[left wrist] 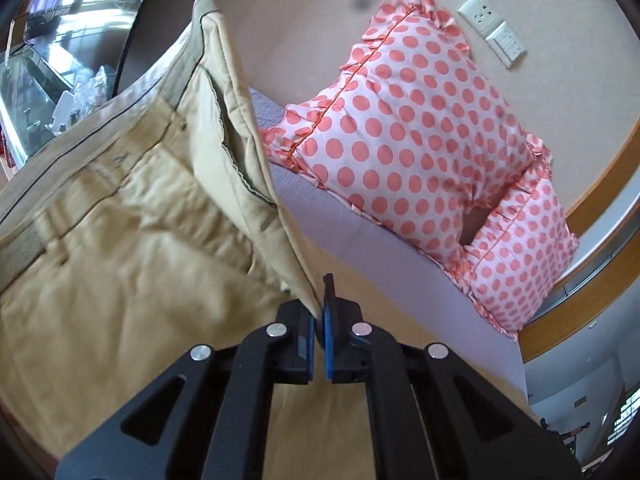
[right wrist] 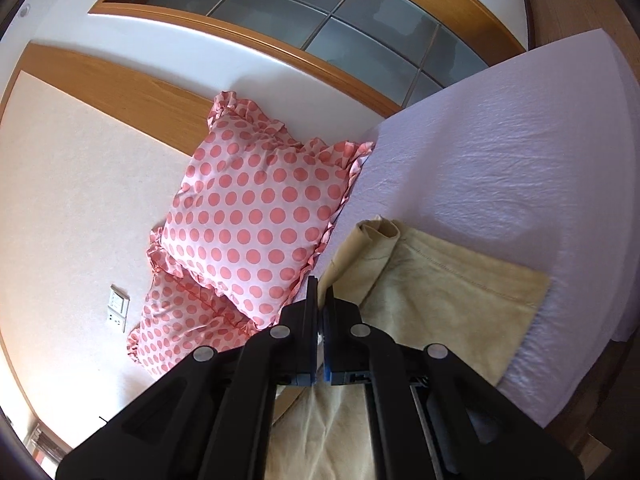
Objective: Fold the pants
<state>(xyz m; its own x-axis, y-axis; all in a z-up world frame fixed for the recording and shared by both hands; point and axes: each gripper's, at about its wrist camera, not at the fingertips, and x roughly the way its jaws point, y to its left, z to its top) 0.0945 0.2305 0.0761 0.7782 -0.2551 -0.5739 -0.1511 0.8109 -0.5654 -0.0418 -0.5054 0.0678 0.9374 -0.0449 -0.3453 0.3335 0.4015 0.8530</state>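
The tan pants (left wrist: 132,232) fill the left of the left wrist view, waistband and pocket side lifted and hanging. My left gripper (left wrist: 321,312) is shut on the pants' edge, with cloth pinched between its blue pads. In the right wrist view the pants' leg ends (right wrist: 440,292) lie on the lilac bed sheet (right wrist: 520,152). My right gripper (right wrist: 319,320) is shut on a fold of the pants near the cuff, and the cloth runs down under it.
Two pink polka-dot pillows (left wrist: 416,140) lean against the wall at the head of the bed; they also show in the right wrist view (right wrist: 248,220). A wall socket (left wrist: 492,28) is above them. A wooden frame with glass panes (right wrist: 320,28) borders the bed.
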